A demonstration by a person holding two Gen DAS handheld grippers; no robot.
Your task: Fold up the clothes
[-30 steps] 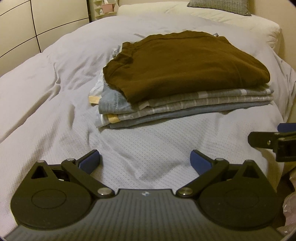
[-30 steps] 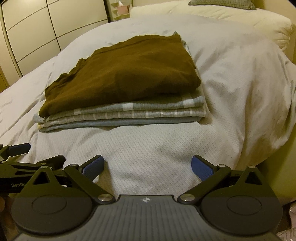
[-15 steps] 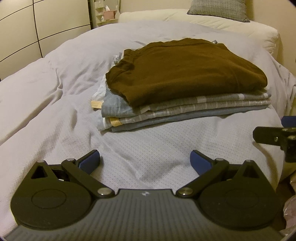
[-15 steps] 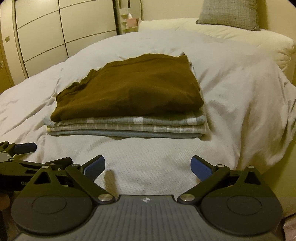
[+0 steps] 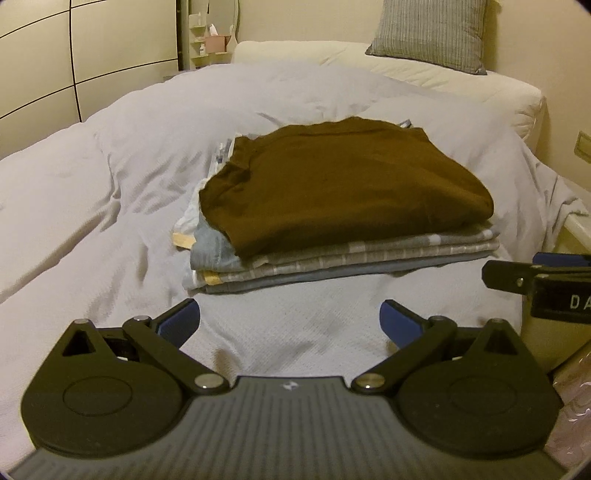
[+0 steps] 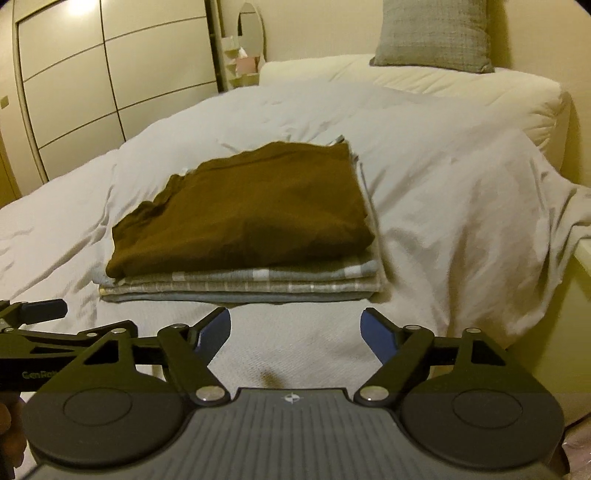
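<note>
On the white bed cover (image 5: 92,192) lies one stack of folded clothes (image 5: 343,240), a brown garment (image 5: 340,184) on top of about four grey and blue striped layers, with its long side running left to right across both views and its folded edges facing the cameras. Both grippers hang above the bed's near edge, apart from the stack and holding nothing: the left gripper (image 5: 290,323) with fingers spread wide, the right gripper (image 6: 295,332) likewise. One grey pillow (image 6: 432,35) stands at the far end.
</note>
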